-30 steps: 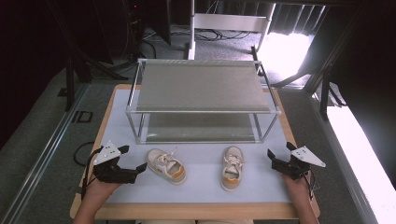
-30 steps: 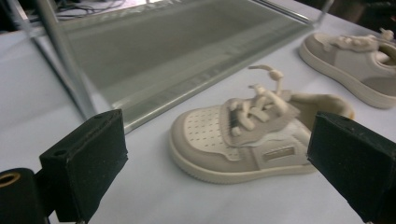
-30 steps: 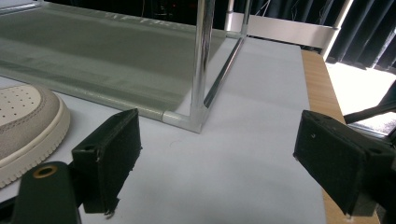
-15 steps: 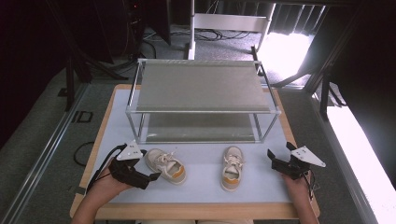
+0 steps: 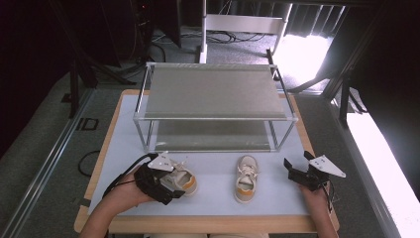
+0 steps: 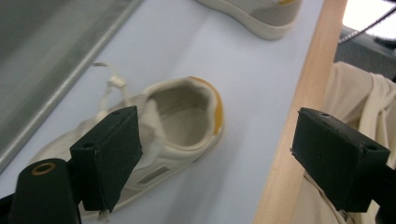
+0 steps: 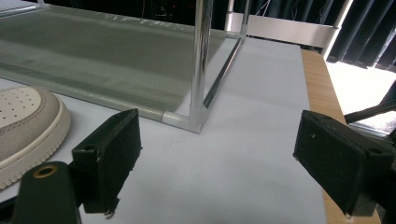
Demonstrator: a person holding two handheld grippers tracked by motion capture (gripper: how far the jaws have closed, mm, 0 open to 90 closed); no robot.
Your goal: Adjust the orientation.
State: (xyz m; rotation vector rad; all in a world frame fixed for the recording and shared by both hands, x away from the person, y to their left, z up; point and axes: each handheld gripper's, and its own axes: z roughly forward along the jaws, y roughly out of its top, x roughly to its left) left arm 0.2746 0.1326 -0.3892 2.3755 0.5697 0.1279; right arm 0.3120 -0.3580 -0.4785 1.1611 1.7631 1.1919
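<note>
Your left claw had just been closing, wide over the left shoe, gripping nothing; your right claw gaped empty. An off-centre pinch could have tipped the shoe off the worktop.

The left claw sits at the person's left hand, forearm entering from the bottom edge, its jaws wide apart though just lately narrowing, with nothing pressed between them. The right claw is held level, jaws spread wide.

shoes: 2 | rack: 1 | tools: 2
</note>
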